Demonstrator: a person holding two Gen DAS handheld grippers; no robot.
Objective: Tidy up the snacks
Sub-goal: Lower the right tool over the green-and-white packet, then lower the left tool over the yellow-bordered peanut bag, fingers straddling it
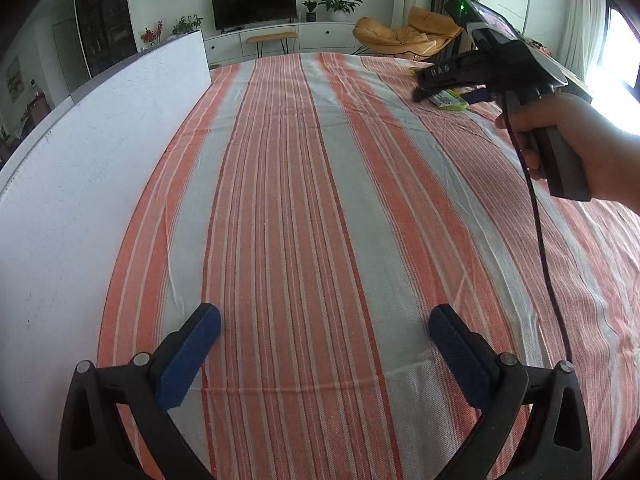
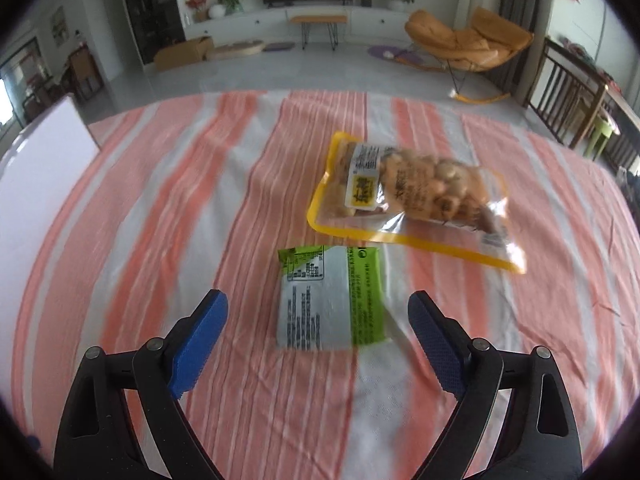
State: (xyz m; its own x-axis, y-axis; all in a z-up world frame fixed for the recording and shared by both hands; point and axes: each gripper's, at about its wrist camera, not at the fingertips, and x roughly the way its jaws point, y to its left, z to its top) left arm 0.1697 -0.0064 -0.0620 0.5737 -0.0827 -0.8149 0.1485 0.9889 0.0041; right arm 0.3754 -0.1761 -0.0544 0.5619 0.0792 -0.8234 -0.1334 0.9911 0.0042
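Observation:
A green and white snack packet (image 2: pixel 330 298) lies flat on the striped cloth (image 2: pixel 240 380), between and just ahead of the blue pads of my right gripper (image 2: pixel 318 308). That gripper is open and its pads do not touch the packet. Beyond it, to the right, rests a clear, yellow-edged bag of pale nuts (image 2: pixel 412 200). My left gripper (image 1: pixel 325 320) is open over bare cloth (image 1: pixel 320 200) with nothing between its fingers. In the left wrist view a hand (image 1: pixel 580 148) holds the right gripper (image 1: pixel 417 85) over the green packet (image 1: pixel 450 101) at the far right.
A white board (image 1: pixel 80 168) stands upright along the left side of the table and shows as the white board (image 2: pixel 40 152) in the right wrist view. A dark cable (image 1: pixel 548 280) hangs from the right gripper. The table's far edge lies beyond the snacks.

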